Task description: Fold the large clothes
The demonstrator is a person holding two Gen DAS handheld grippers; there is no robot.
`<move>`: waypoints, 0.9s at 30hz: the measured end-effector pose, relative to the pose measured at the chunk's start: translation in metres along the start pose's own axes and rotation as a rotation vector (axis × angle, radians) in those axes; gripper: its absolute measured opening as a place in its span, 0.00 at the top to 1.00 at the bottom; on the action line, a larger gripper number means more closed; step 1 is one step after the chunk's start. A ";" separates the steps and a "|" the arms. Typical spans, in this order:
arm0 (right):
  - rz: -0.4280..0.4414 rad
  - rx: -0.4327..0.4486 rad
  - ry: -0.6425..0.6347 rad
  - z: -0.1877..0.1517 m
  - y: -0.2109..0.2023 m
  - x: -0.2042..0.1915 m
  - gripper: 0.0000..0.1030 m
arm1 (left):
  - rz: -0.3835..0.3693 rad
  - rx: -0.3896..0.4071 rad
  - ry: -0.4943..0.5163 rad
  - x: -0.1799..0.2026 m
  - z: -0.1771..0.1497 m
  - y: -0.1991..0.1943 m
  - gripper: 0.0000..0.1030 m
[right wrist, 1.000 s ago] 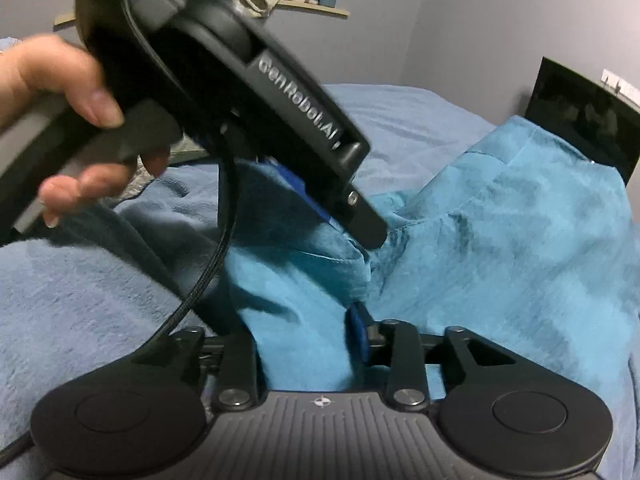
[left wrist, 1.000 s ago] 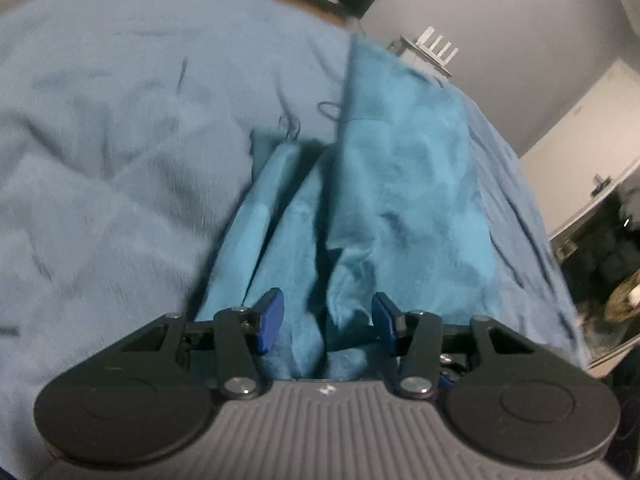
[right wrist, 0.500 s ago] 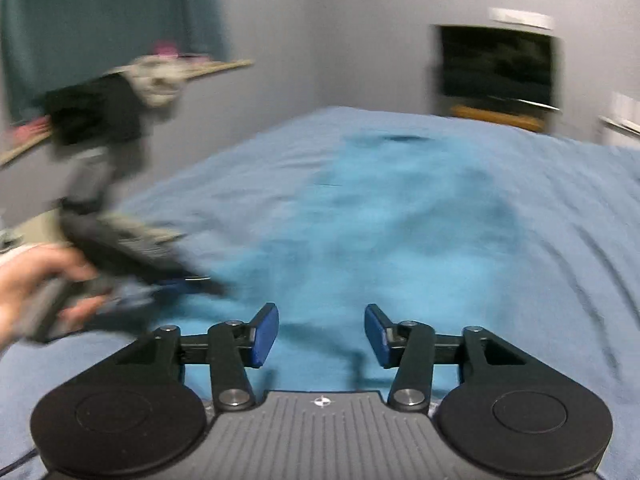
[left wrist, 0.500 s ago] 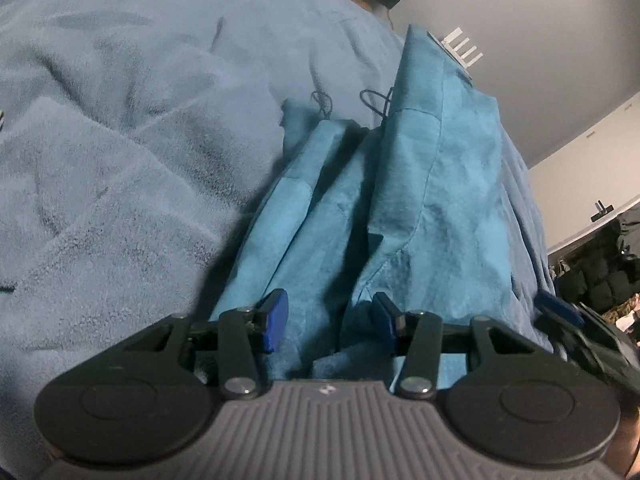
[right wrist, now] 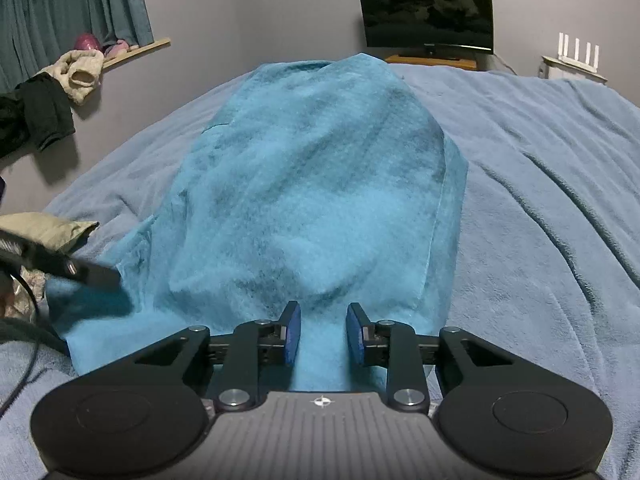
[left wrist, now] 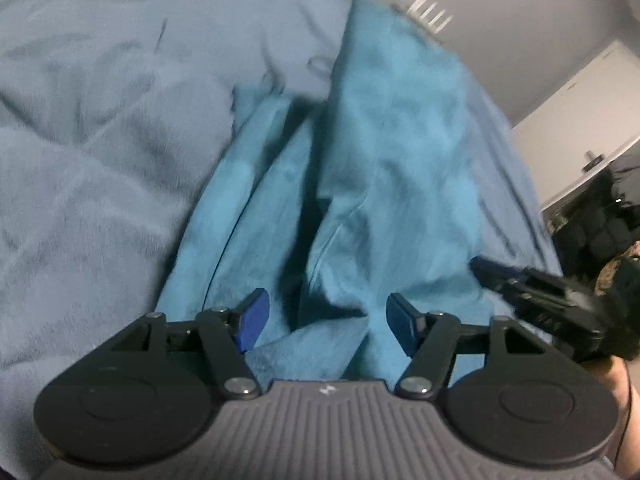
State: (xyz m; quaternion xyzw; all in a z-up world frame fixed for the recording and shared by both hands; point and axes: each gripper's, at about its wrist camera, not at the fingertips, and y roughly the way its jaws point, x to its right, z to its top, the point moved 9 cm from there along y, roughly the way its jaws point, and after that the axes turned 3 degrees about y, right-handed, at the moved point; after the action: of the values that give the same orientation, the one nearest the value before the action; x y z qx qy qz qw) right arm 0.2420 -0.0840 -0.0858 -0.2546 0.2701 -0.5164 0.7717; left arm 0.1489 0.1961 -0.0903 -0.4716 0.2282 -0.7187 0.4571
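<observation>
A large teal garment (right wrist: 312,184) lies lengthwise on the blue blanket (right wrist: 540,200) of a bed, one side folded over itself. In the left wrist view the garment (left wrist: 392,168) shows bunched folds on its left. My left gripper (left wrist: 326,322) is open over the near end of the garment, holding nothing. My right gripper (right wrist: 323,334) is open over the garment's near hem, jaws partly apart and empty. The right gripper also shows at the right edge of the left wrist view (left wrist: 532,288). The left gripper's tip shows at the left of the right wrist view (right wrist: 80,270).
A dark TV (right wrist: 426,12) stands on a stand by the far wall. A white router (right wrist: 576,56) sits at the back right. Curtains (right wrist: 72,4) and a pile of clothes (right wrist: 60,84) are at the left. A beige cloth (right wrist: 44,232) lies by the bed's left side.
My right gripper let go of the garment, opened and swung round to face along the bed at the near hem. My left gripper opened wider and stayed over the garment's near end.
</observation>
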 end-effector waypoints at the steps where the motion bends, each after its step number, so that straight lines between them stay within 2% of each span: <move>1: 0.002 0.000 0.001 0.000 0.001 0.000 0.71 | 0.003 -0.004 0.003 0.000 -0.001 0.001 0.45; 2: 0.004 0.000 0.002 0.001 -0.001 0.001 0.71 | 0.010 0.008 0.007 0.000 -0.001 -0.001 0.74; 3: 0.003 0.000 0.003 0.002 -0.002 0.002 0.71 | 0.008 0.022 0.004 0.001 0.000 -0.003 0.83; 5: 0.003 0.004 0.009 0.005 -0.004 0.003 0.71 | -0.017 0.077 0.004 0.002 0.002 -0.015 0.90; 7: 0.004 0.009 0.014 0.009 -0.005 0.000 0.71 | -0.009 0.103 -0.015 -0.003 0.003 -0.022 0.90; 11: 0.006 0.028 -0.042 0.022 -0.001 -0.020 0.71 | 0.009 0.077 -0.109 -0.025 -0.004 -0.021 0.90; 15: 0.002 0.155 -0.077 0.071 -0.008 -0.035 0.67 | 0.023 0.082 -0.115 -0.026 -0.004 -0.024 0.90; 18: -0.091 0.196 -0.123 0.107 0.009 -0.041 0.67 | 0.044 0.070 -0.081 -0.022 -0.005 -0.024 0.90; 21: -0.204 0.167 -0.083 0.137 0.046 -0.028 0.68 | 0.035 0.069 -0.090 -0.024 -0.005 -0.024 0.90; 22: -0.216 0.152 -0.066 0.141 0.058 -0.025 0.68 | 0.030 0.068 -0.095 -0.025 -0.004 -0.024 0.90; 27: -0.126 0.089 -0.037 0.142 0.118 -0.030 0.67 | 0.013 0.064 -0.107 -0.030 -0.007 -0.025 0.90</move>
State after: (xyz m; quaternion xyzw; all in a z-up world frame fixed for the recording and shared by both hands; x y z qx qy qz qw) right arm 0.4066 0.0001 -0.0573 -0.2460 0.2158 -0.5707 0.7532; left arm 0.1359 0.2337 -0.0887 -0.4930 0.1835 -0.6964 0.4881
